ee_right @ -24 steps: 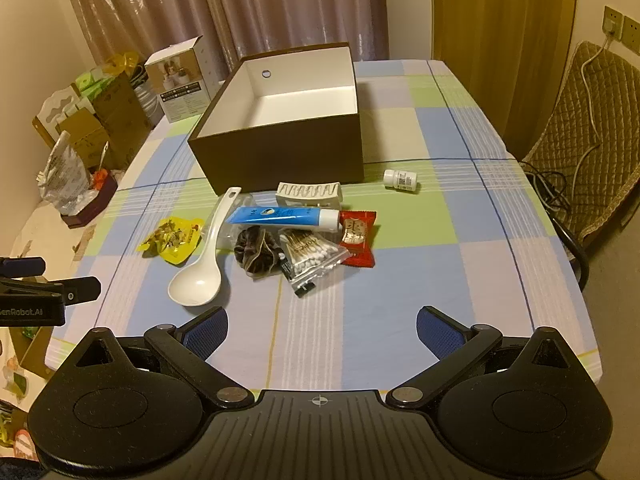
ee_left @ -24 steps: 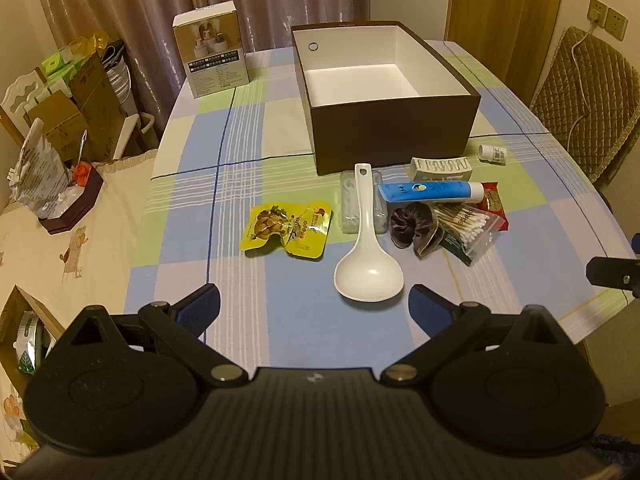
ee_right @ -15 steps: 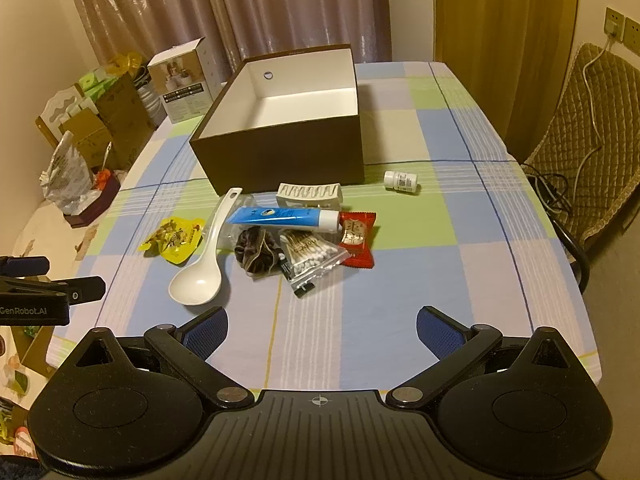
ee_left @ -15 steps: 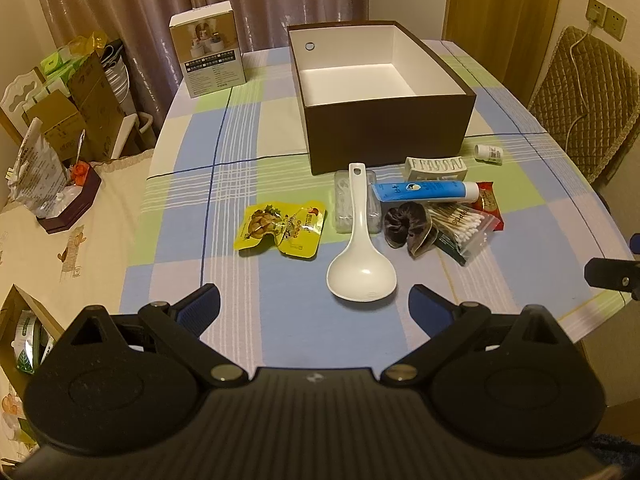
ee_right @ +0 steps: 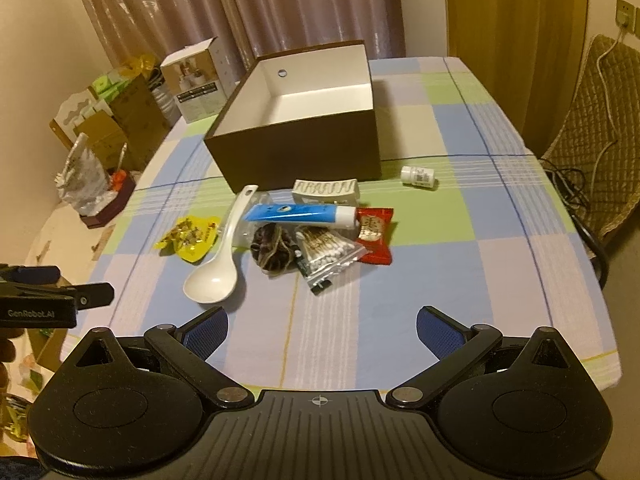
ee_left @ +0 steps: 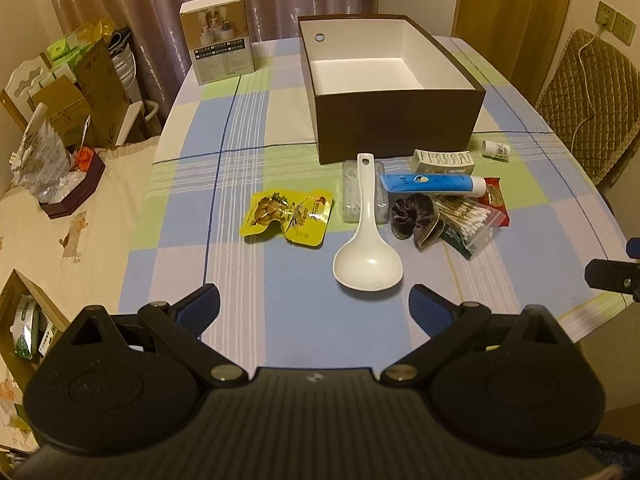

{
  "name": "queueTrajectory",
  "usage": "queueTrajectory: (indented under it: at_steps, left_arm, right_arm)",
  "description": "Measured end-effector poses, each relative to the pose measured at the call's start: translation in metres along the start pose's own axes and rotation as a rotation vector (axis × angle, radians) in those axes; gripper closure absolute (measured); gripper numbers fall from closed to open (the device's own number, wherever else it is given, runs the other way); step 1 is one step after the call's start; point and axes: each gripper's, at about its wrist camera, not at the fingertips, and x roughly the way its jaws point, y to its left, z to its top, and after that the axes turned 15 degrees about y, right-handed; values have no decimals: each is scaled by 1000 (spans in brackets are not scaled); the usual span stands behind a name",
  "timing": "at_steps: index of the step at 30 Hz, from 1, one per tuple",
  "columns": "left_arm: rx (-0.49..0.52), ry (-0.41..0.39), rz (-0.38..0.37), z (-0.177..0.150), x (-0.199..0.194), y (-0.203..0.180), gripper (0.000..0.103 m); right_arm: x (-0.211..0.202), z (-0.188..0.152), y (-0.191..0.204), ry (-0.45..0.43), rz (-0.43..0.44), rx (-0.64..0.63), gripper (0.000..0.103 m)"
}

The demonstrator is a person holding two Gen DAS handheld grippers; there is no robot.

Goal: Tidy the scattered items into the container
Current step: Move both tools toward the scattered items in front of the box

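Checked tablecloth (ee_left: 248,128), brown curtains (ee_right: 168,4)

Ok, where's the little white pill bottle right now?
In the right wrist view, the pill bottle lies on its side, right of the brown box's front corner, apart from the pile.

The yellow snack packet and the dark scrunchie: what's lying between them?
The white spoon on a clear case, seen in the left wrist view.
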Motion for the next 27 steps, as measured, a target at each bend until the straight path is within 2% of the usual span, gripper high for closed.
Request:
queueTrajectory:
  at_steps: [5, 11, 21, 24, 25, 26, 27]
  left_arm:
    - [-4, 5, -27, -1, 1, 5, 3]
    - [-22, 15, -12, 0, 8, 12, 3]
    - [-93, 50, 11, 4, 29, 45, 4]
    - [-101, 64, 10, 4, 36, 51, 4]
    - [-101, 65, 6, 5, 39, 53, 4]
    - [-102, 65, 0, 5, 41, 55, 4]
    - [-104, 65, -7, 5, 42, 57, 4]
  right_arm:
    - [7, 0, -3, 20, 33, 23, 0]
    - [22, 0, -14, 70, 48, 87, 0]
    - [56, 0, -20, 145, 147, 171, 0]
    - [73, 5, -19, 159, 205, 210, 0]
    - [78, 6, -19, 161, 227, 228, 2]
    - [84, 8, -19, 164, 253, 245, 9]
    - [91, 9, -18, 170, 282, 264, 22]
